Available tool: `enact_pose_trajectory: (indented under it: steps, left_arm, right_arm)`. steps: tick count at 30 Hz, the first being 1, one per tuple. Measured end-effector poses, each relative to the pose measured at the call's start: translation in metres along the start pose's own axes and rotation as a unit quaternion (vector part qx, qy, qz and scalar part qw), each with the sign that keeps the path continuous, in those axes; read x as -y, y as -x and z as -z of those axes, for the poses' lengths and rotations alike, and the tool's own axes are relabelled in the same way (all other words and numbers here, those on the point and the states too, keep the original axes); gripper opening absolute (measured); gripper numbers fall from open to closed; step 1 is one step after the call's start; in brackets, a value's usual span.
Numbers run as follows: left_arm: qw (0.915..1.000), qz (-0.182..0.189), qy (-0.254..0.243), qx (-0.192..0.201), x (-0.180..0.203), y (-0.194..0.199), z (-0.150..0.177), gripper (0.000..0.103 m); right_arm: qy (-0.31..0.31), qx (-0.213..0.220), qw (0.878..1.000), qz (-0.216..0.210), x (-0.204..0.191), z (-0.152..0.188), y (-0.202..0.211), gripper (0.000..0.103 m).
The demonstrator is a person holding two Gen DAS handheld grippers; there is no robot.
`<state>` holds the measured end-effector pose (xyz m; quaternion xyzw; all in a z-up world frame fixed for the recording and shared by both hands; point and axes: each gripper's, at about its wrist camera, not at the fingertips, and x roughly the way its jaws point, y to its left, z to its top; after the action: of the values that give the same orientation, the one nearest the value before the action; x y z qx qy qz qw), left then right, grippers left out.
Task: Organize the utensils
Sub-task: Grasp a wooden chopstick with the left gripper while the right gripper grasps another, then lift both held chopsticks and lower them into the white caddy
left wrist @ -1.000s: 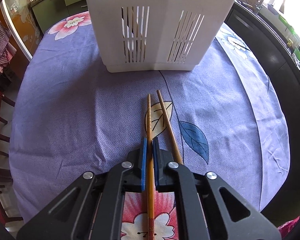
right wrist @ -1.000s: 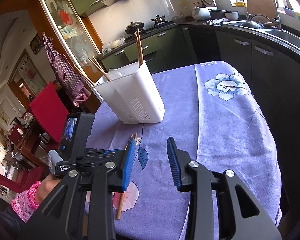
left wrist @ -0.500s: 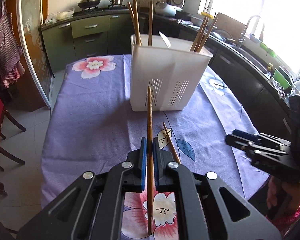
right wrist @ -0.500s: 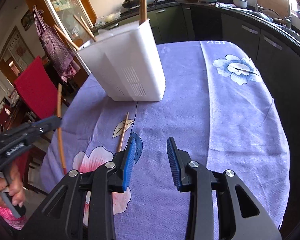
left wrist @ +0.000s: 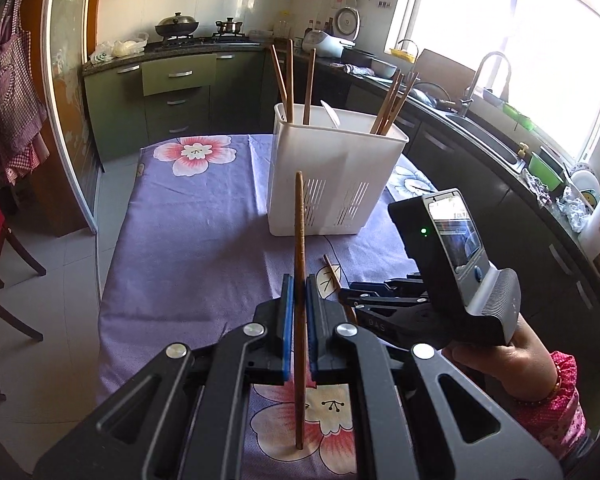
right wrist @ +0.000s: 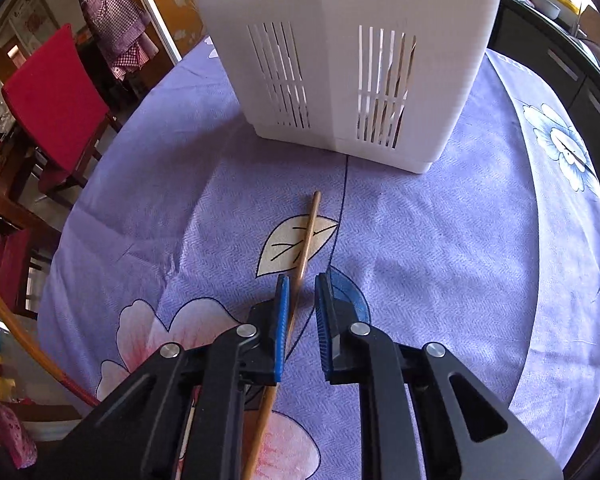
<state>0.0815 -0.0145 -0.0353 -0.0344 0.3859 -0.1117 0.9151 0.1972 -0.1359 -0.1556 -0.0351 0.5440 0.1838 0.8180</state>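
My left gripper (left wrist: 299, 284) is shut on a brown chopstick (left wrist: 299, 232) and holds it lifted, pointing at the white slotted utensil holder (left wrist: 336, 176), which holds several chopsticks and a spoon. A second chopstick (right wrist: 306, 236) lies on the purple cloth in front of the holder (right wrist: 348, 52). My right gripper (right wrist: 302, 280) is low over it, open, with a finger on each side of the stick. The right gripper also shows in the left wrist view (left wrist: 352, 300), and the held chopstick shows at the right wrist view's left edge (right wrist: 16, 336).
The table has a purple flowered cloth (right wrist: 460, 248) with edges close on the right and left. A red chair (right wrist: 56, 96) stands at the left. Kitchen counters and a sink (left wrist: 480, 128) run along the right.
My left gripper has lifted the chopstick off the cloth and drawn back from the holder. My right gripper has come down over the second chopstick and narrowed around it.
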Motion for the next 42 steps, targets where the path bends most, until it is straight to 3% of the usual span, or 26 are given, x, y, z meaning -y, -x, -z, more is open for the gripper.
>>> enact_pose_trajectory:
  steps: [6, 9, 16, 21, 30, 42]
  left_arm:
    - [1.0000, 0.006, 0.000, -0.003, -0.002, -0.003, 0.001, 0.006]
    - [1.0000, 0.008, 0.002, -0.003, -0.003, -0.002, 0.002, 0.006]
    - [1.0000, 0.008, 0.001, -0.002, -0.005, -0.002, 0.001, 0.006]
    - [1.0000, 0.007, -0.003, 0.000, -0.003, 0.000, 0.000, 0.006]
    - [0.9997, 0.003, -0.014, 0.021, 0.003, 0.016, -0.003, 0.006]
    - [0.9989, -0.001, -0.028, 0.037, 0.012, 0.037, -0.004, 0.006]
  right_arm:
    - [0.011, -0.002, 1.000, 0.022, -0.015, -0.004, -0.006, 0.014]
    - [0.011, 0.001, 0.999, 0.034, -0.017, -0.001, -0.006, 0.009]
    - [-0.003, 0.022, 1.000, 0.009, -0.011, 0.001, 0.005, 0.007]
    - [-0.015, 0.060, 0.998, -0.008, 0.003, 0.004, 0.041, 0.007]
    - [-0.033, 0.167, 0.985, -0.025, 0.018, 0.032, 0.130, 0.007]
    - [-0.040, 0.209, 0.976, -0.037, 0.033, 0.070, 0.177, 0.007]
